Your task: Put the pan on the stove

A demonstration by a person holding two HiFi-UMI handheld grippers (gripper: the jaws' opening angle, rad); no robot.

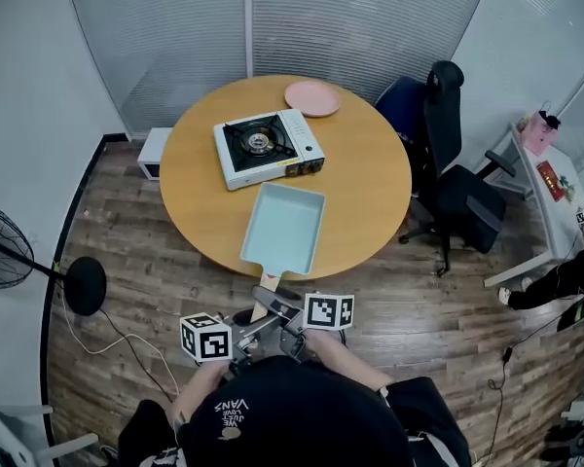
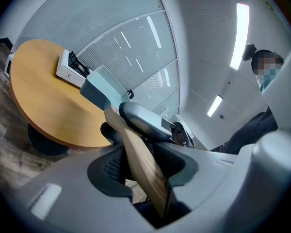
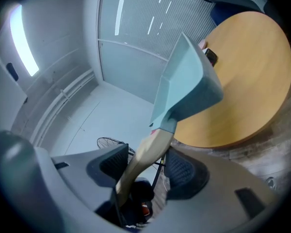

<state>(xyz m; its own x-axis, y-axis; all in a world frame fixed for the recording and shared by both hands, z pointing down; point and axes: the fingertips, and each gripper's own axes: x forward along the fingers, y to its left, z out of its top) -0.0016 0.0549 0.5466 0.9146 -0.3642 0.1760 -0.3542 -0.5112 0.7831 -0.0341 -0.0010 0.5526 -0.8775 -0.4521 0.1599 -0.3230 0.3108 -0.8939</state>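
Gripping the wooden handle (image 1: 269, 282) of the pan (image 1: 284, 227), the left gripper (image 2: 145, 178) has its jaws closed on the near end, with the wood running up between the two pads. The right gripper (image 3: 145, 166) is clamped on the same handle, just ahead of the left one and close beside it. Its jaws stand somewhat wider.

The pan is pale blue, rectangular and empty. It lies directly ahead of both grippers, over the near edge of the round wooden table (image 1: 370, 183), with its handle pointing back toward the person. Whether its base touches the tabletop cannot be confirmed.

Beyond the pan and slightly to the left, a white single-burner stove (image 1: 268, 147) sits on the table with its black burner grate uncovered. The pan is apart from it and not on it. A pink plate (image 1: 312, 97) lies farther off, at the table's far edge and to the right of the stove.

A black office chair (image 1: 457, 183) stands on the floor to the right of the table. A standing fan (image 1: 0, 246) is far out to the left of the grippers.
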